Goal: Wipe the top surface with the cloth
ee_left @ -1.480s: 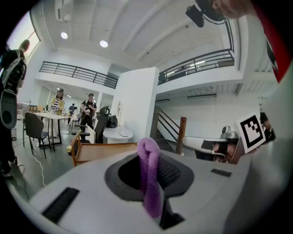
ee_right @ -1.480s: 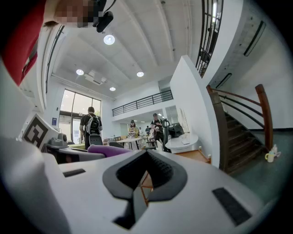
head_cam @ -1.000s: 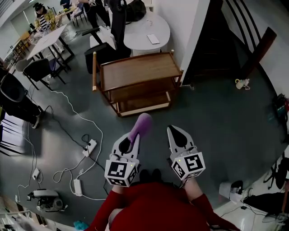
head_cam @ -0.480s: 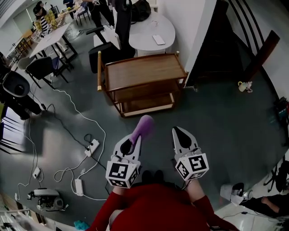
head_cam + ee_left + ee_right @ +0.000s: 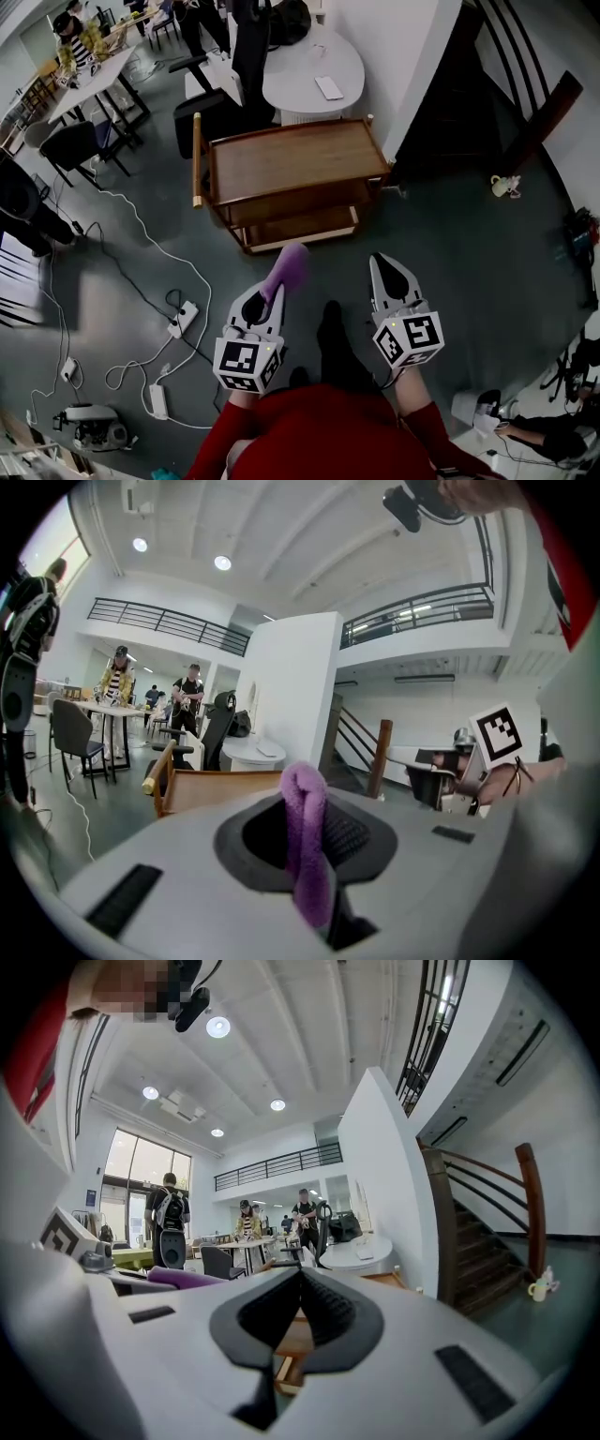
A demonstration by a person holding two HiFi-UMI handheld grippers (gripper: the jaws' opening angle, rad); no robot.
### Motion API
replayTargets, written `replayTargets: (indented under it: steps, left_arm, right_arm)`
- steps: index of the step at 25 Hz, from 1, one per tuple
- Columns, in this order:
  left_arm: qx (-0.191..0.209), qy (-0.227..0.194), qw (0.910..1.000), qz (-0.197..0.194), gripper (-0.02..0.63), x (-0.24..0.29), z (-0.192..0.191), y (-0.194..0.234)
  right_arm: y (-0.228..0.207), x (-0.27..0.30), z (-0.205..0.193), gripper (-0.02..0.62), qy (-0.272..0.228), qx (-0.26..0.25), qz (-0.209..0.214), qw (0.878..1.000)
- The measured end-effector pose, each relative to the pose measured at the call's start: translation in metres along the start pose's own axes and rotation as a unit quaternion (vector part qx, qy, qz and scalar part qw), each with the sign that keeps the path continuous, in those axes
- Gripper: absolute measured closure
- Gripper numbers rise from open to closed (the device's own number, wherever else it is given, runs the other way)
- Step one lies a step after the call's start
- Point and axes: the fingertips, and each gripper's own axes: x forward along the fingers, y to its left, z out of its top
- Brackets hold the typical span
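A wooden trolley cart [image 5: 286,159] with a bare brown top surface stands on the grey floor ahead of me. My left gripper [image 5: 271,289] is shut on a purple cloth [image 5: 286,269], which sticks out past the jaw tips; the same cloth [image 5: 306,841] shows pinched between the jaws in the left gripper view, with the cart's top [image 5: 211,787] beyond it. My right gripper [image 5: 383,265] is shut with nothing in it, level with the left and to its right. In the right gripper view the closed gripper [image 5: 299,1277] points at the cart. Both grippers hover short of the cart.
A white round table [image 5: 314,70] stands behind the cart beside a white wall [image 5: 403,66]. White cables and a power strip [image 5: 183,320] lie on the floor at left. Black chairs [image 5: 80,145] and people stand at far left. A dark staircase [image 5: 487,84] rises at right.
The cart now sits slightly lower and nearer in the head view. Both grippers have shifted a little lower in the frame, the cloth still held. A dark shoe shows between the grippers.
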Motion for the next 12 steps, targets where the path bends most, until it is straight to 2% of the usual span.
replayTargets:
  steps: [5,8,12]
  left_arm:
    - [-0.018,-0.005,0.9998,-0.003,0.552,0.066,0.010,0.022]
    - [-0.018,0.002,0.9998,0.009,0.552,0.120,0.022,0.036]
    - [-0.042,0.009,0.9990,0.012,0.552,0.186,0.048,0.043]
  right_arm:
    - [-0.045,0.056,0.014,0.583,-0.019,0.002,-0.011,1.000]
    - [-0.076,0.099,0.028,0.583,-0.026,0.009,0.003,1.000]
    - [-0.114,0.142,0.042,0.583,-0.011,0.014,0.017,1.000]
